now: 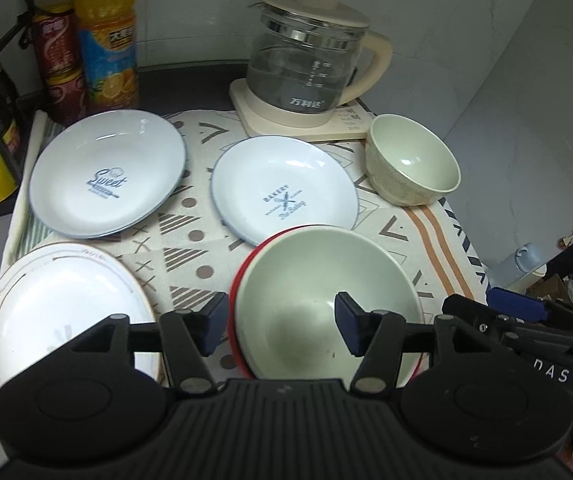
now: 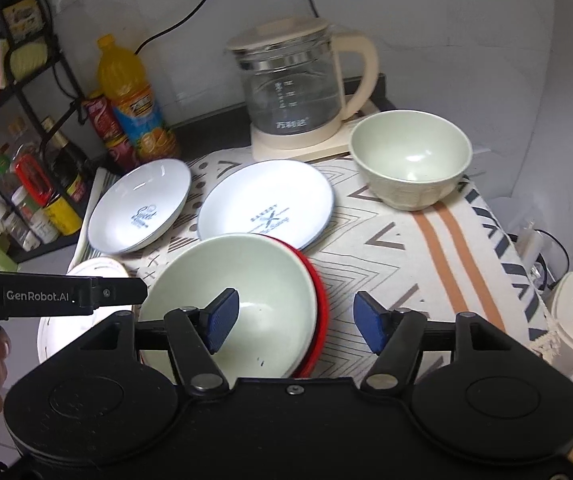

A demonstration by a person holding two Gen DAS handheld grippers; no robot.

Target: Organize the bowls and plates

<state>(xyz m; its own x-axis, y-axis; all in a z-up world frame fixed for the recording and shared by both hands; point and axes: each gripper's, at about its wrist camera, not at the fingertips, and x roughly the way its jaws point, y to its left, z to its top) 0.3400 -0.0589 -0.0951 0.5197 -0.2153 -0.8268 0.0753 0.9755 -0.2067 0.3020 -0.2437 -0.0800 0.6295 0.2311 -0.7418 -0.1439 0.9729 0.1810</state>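
Fingers (image 1: 214,320) apart above patterned cloth (image 1: 438,232).

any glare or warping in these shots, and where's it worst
Left wrist view: edges bend outward, and the kettle and plates look slightly soft. Right wrist view: glare washes out the gold-rimmed plate at left, and a highlight sits inside the small bowl.

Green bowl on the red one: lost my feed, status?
Left claw and right claw open, straddling opposite rims. Green bowl nested in red bowl. Nothing in the way.
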